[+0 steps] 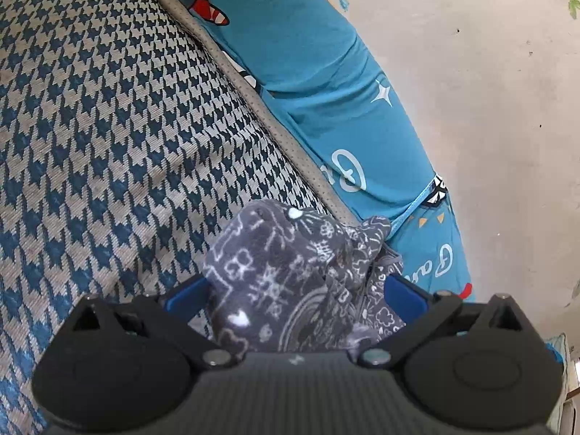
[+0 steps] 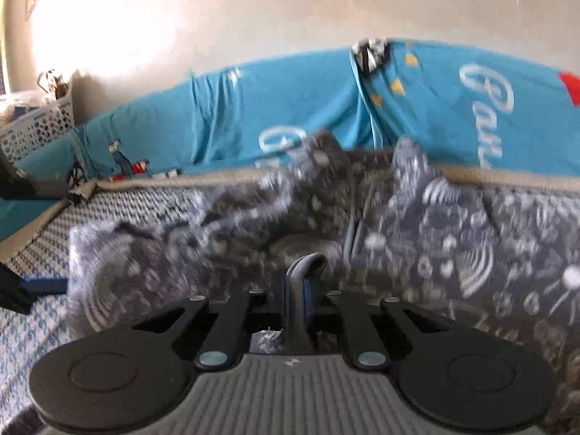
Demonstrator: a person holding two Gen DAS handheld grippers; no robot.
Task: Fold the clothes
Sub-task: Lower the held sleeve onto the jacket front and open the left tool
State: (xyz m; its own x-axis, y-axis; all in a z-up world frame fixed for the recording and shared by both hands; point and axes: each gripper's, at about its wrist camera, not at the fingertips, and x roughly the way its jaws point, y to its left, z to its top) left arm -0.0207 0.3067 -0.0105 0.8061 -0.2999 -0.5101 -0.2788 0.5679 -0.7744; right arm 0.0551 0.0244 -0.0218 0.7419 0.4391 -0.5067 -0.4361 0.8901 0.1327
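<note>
1. A houndstooth mat, blue and beige, covers most of the left wrist view.
2. A turquoise printed sheet runs along the mat's grey piped edge, against a pale wall.
3. The grey patterned garment lies bunched on the mat near that edge.
4. The left tongs stand apart, with a fold of the garment between the blue fingers.
5. The right tongs are clamped on the garment's grey hem.

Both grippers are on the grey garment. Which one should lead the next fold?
Probably right gripper: jaws pinched shut on a strap of the grey printed garment. Left gripper has wide jaws around bunched fabric.
</note>
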